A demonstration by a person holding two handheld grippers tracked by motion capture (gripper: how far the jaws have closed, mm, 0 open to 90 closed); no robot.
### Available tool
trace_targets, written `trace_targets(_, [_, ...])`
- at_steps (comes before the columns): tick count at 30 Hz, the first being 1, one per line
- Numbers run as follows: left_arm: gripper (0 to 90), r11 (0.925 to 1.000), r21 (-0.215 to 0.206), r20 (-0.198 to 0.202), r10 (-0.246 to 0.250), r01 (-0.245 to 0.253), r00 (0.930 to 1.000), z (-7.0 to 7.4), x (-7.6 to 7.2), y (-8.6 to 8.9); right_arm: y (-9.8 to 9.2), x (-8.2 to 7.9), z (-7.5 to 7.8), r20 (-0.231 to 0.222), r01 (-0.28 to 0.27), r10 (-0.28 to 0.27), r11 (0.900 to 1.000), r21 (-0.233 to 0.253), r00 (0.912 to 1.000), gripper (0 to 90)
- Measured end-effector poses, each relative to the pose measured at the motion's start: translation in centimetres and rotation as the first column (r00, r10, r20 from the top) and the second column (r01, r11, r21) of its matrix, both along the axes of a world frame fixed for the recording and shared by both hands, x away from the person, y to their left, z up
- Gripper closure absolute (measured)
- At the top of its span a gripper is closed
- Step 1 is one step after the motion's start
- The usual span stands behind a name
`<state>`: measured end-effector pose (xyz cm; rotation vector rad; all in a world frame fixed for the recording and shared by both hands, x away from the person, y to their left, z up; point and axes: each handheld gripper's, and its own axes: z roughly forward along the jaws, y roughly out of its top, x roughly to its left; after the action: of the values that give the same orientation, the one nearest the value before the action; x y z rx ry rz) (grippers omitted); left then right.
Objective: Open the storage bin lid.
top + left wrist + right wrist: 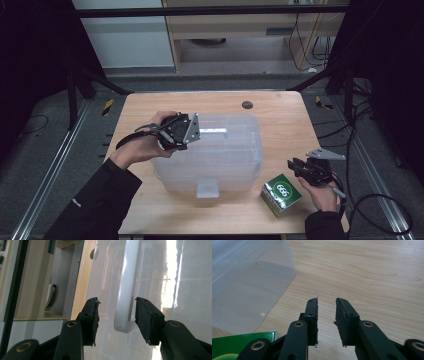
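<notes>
Green cardboard shows nearest you: the small green box sits on the wooden table at its front right, just beside your right gripper, whose jaws stand a little apart over bare wood with nothing between them. In the right gripper view the box's corner lies low to the left of the jaws. Farther in, the translucent plastic bin fills the middle of the table, its lid on. Your left gripper hovers over the lid's left part, jaws spread, and the white handle on the lid runs between them; its rounded end seems not quite touched by either pad, though glare makes that hard to judge. Beyond the bin a dark round disc lies near the table's far edge.
</notes>
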<state>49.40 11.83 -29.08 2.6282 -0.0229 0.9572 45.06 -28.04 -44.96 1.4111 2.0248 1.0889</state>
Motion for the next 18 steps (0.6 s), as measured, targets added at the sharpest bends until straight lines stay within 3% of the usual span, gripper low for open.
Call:
trace_targets(4, [57.5,1.0,0.005,0.004,-0.005,0.005,1.0,-0.2,0.1,-0.5,0.0,-0.1,0.1,0.001,-0.007,0.007,1.0,0.004,1.0,75.2])
trace_targets(7, [61.2,0.9992,0.03,0.006,-0.027,0.026,0.9996,-0.4,0.4,-1.0,0.1,-0.1,0.3,0.003,-0.016,0.016,1.0,0.015,0.9999,77.0])
trace_targets(18, [73.6,0.9954,0.093,0.022,-0.025,0.023,0.9995,-0.7,0.1,-1.6,0.4,-0.2,0.8,-0.002,-0.036,0.036,0.999,0.023,0.9994,85.0])
